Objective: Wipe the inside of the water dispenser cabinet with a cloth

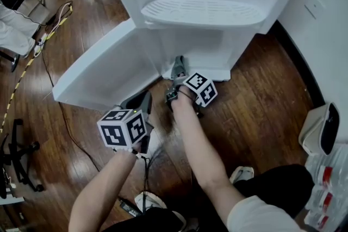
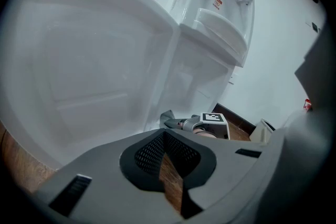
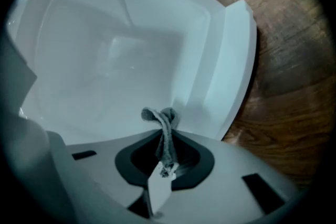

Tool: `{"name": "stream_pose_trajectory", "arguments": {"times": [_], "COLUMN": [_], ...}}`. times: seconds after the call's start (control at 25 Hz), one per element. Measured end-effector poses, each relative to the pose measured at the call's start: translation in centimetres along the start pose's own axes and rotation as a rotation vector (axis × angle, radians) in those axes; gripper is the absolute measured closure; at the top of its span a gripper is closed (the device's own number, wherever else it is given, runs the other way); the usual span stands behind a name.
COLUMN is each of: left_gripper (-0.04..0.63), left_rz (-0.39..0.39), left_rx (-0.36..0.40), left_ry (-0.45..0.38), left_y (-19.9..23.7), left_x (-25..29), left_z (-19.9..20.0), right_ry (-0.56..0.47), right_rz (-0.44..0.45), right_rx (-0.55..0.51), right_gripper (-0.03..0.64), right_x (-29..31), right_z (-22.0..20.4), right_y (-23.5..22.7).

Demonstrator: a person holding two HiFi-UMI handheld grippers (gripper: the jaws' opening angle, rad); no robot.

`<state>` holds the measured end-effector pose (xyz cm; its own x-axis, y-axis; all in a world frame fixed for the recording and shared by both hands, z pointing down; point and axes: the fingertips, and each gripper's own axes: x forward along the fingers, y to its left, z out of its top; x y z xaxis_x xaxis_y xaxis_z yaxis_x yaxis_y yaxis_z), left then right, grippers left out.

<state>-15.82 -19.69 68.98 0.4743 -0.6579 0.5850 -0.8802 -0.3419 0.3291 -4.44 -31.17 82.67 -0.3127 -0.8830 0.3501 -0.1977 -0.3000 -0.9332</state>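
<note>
Right tool: clamped on grey cloth, at cabinet mouth, 12 o'clock
Left tool: closed, empty, 7 o'clock
Advice: press cloth flat against walls, sweep back to front, reach corners

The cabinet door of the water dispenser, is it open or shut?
Open. The door stands swung out to the left, and the right gripper view looks straight into the white cabinet.

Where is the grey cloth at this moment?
In the right gripper view, the grey cloth is pinched in the tongs of the right gripper, at the mouth of the open white cabinet.
</note>
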Motion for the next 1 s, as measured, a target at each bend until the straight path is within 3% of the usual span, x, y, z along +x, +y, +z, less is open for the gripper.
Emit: {"name": "stream_pose_trajectory", "arguments": {"times": [0.16, 0.28, 0.36, 0.52, 0.64, 0.72, 0.84, 1.0], "left_gripper": [0.607, 0.607, 0.607, 0.607, 0.607, 0.607, 0.607, 0.607], "left_rz": [0.007, 0.01, -0.012, -0.167, -0.204, -0.173, -0.137, -0.036], "left_rx": [-0.008, 0.011, 0.072, 0.23, 0.302, 0.285, 0.232, 0.025], "left_ry": [-0.006, 0.008, 0.072, 0.282, 0.319, 0.333, 0.342, 0.311], "left_y": [0.6, 1.4, 1.5, -0.2, -0.7, -0.9, -1.5, -1.1], "left_x": [-0.2, 0.4, 1.7, 2.0, -0.3, -2.8, -7.2, -15.4], "left_z": [0.0, -0.3, -1.4, -3.0, -2.5, -1.9, -0.5, 3.5], "right_ry": [0.052, 0.038, 0.036, 0.152, 0.203, 0.278, 0.425, 0.589], "right_rz": [-0.002, -0.043, -0.113, -0.211, -0.324, -0.364, -0.335, -0.287], "right_rx": [-0.086, -0.243, -0.367, -0.51, -0.705, -0.746, -0.808, -0.975], "right_gripper": [0.574, 0.575, 0.577, 0.577, 0.577, 0.577, 0.575, 0.58], "right_x": [-0.1, -0.9, -1.8, -4.9, -8.5, -11.5, -15.6, -20.0], "right_z": [-2.3, -2.0, -2.2, -5.5, -6.5, -8.2, -11.3, -14.7], "right_y": [0.5, 1.3, 1.3, 2.2, 3.4, 4.4, 8.3, 17.3]}}
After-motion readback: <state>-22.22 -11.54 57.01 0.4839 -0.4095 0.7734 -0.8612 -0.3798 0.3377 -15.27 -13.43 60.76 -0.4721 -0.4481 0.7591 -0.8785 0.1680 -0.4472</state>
